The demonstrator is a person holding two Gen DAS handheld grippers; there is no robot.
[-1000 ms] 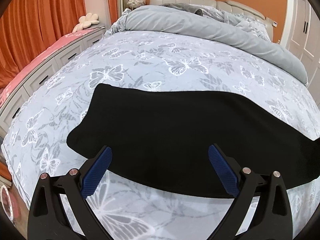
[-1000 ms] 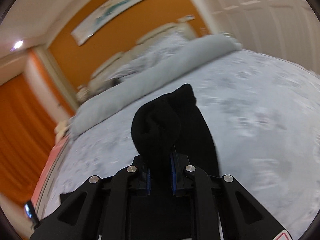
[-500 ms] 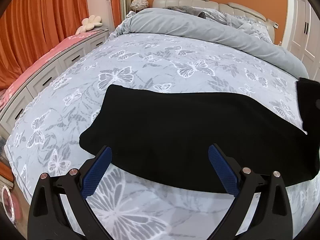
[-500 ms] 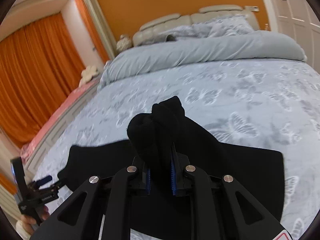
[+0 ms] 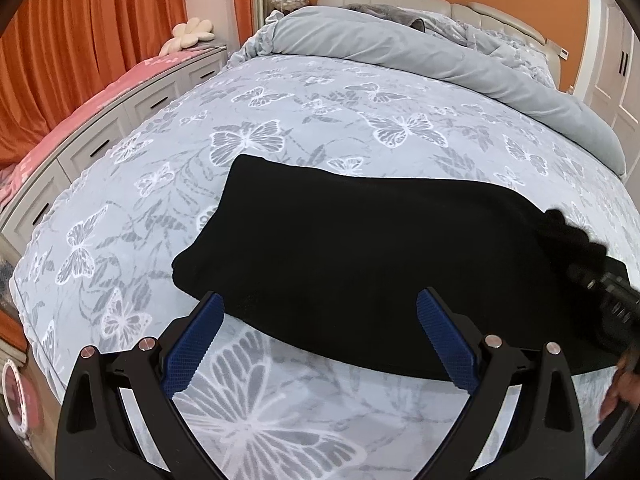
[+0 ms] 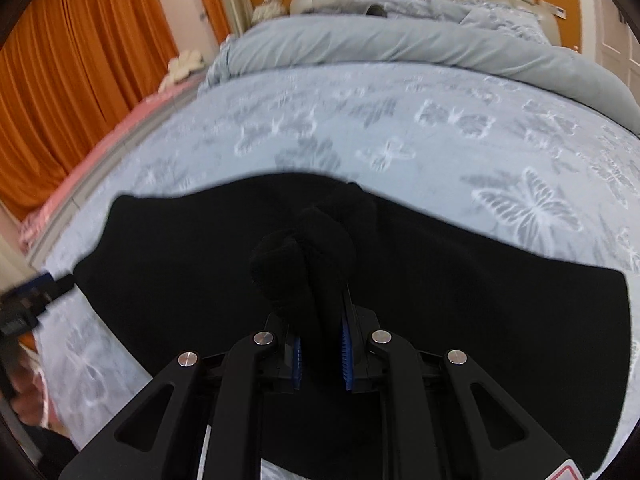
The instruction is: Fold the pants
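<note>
No readable text, labels, brands or numbers in either view.

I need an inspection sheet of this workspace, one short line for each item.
Surface: bed with butterfly-print cover.
Job's things: black pants lying flat on the cover, one bunched end lifted.
Clutter: rolled grey duvet at the headboard.
Grippers: left tool open, over the near pants edge; right tool shut on the bunched pants end.
Cables: nothing seen.
Surroundings: orange curtains, drawer unit, orange wall.
</note>
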